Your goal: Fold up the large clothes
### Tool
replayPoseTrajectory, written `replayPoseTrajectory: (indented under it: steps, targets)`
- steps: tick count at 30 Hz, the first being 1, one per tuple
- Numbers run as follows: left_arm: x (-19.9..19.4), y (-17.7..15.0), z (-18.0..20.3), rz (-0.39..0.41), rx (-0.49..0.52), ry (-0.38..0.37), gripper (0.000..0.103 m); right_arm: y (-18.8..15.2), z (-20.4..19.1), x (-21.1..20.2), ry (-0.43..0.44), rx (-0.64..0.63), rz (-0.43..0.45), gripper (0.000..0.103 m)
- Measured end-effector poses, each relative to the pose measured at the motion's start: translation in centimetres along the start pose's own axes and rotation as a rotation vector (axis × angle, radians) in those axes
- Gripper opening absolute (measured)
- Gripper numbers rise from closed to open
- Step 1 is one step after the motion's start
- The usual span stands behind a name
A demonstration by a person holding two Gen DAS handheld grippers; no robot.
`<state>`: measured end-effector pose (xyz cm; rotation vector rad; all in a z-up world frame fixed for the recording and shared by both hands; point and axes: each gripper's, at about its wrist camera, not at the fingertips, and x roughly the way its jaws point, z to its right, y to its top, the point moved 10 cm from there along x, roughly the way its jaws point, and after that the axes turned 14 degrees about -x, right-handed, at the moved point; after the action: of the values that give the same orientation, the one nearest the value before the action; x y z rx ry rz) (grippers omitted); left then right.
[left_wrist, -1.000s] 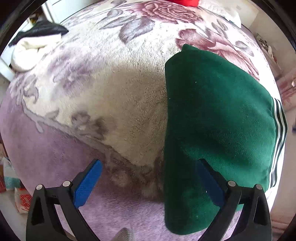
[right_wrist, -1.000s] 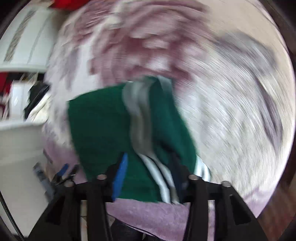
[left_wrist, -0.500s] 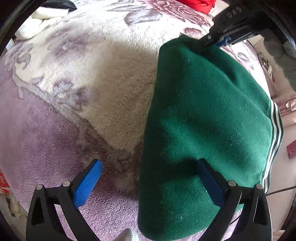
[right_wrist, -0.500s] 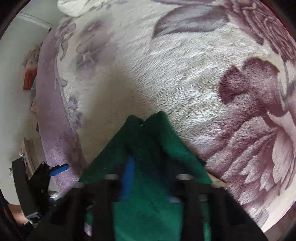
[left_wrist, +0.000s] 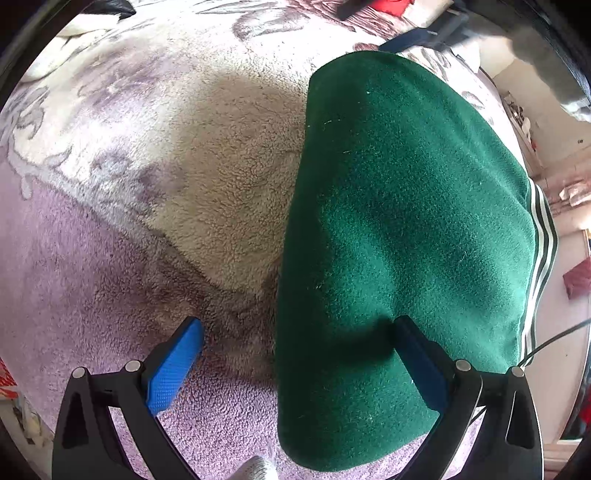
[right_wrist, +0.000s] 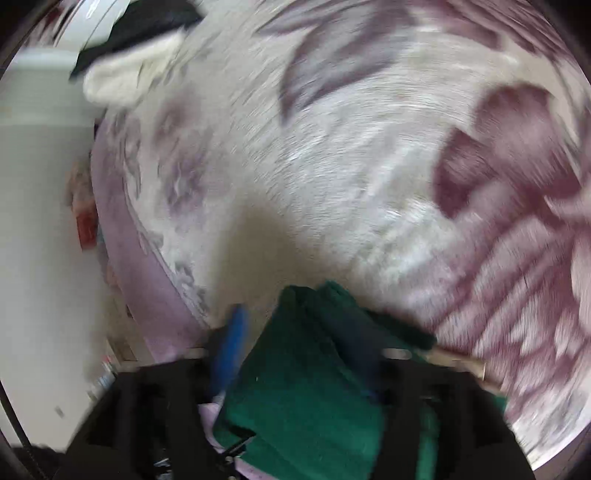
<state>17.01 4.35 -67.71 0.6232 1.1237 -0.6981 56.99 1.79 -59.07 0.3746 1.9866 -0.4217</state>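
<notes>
A dark green fleece garment (left_wrist: pixel 406 221) lies folded on the floral blanket (left_wrist: pixel 221 177), its white-striped edge (left_wrist: pixel 539 236) to the right. My left gripper (left_wrist: pixel 297 323) hangs open over the garment's near left edge, one blue pad (left_wrist: pixel 173 369) above the blanket and the other (left_wrist: pixel 417 358) above the green cloth. In the blurred right wrist view, the garment's far corner (right_wrist: pixel 314 332) sits between the jaws of my right gripper (right_wrist: pixel 295 350), which are opening; the blue pad (right_wrist: pixel 232 347) stands clear of the cloth. The right gripper (left_wrist: pixel 424 33) also shows blurred beyond the garment's far end.
A pile of white and black clothes (right_wrist: pixel 129 70) lies at the blanket's far edge, also seen in the left wrist view (left_wrist: pixel 74 29). Something red (left_wrist: pixel 391 5) lies past the garment. The bed's lilac border (right_wrist: pixel 122 258) drops to the floor on the left.
The right gripper swung from the striped edge to the garment's far corner, pinched it, and its jaws have now spread. The left gripper edged closer over the near edge.
</notes>
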Motion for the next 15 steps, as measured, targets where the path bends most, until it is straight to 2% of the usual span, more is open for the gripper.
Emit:
replayPoseTrajectory:
  steps: [1,2,3,4,5,6,7,10,15]
  targets:
    - [0.1,0.1,0.3,0.0,0.012,0.009,0.103,0.2,-0.2,1.0,-0.016,-0.035,-0.034,0.066]
    - [0.3,0.3,0.3,0.0,0.021,0.015,0.103,0.3,-0.4,2.3,-0.07,-0.095,-0.087,0.066]
    - [0.4,0.3,0.5,-0.001,0.032,0.022,0.103,0.4,-0.9,3.5,-0.14,-0.176,-0.137,0.057]
    - [0.5,0.4,0.7,-0.003,0.038,0.027,0.103,0.3,-0.8,4.6,-0.244,-0.254,-0.17,0.037]
    - [0.8,0.8,1.2,-0.004,0.04,0.032,0.103,0.0,-0.3,5.5,-0.321,-0.284,-0.197,0.035]
    - [0.9,0.9,1.3,-0.007,0.041,0.033,0.103,0.0,0.1,5.5,-0.331,-0.253,-0.186,0.03]
    - [1.0,1.0,1.5,-0.008,0.041,0.035,0.103,0.2,0.6,5.3,-0.324,-0.2,-0.167,0.027]
    - [1.1,0.8,1.9,-0.022,0.046,0.046,0.103,-0.2,1.5,4.3,-0.253,-0.091,-0.102,0.027]
    - [0.3,2.1,4.0,-0.031,0.081,0.089,0.103,-2.6,2.8,-0.9,-0.019,0.126,0.063,0.033]
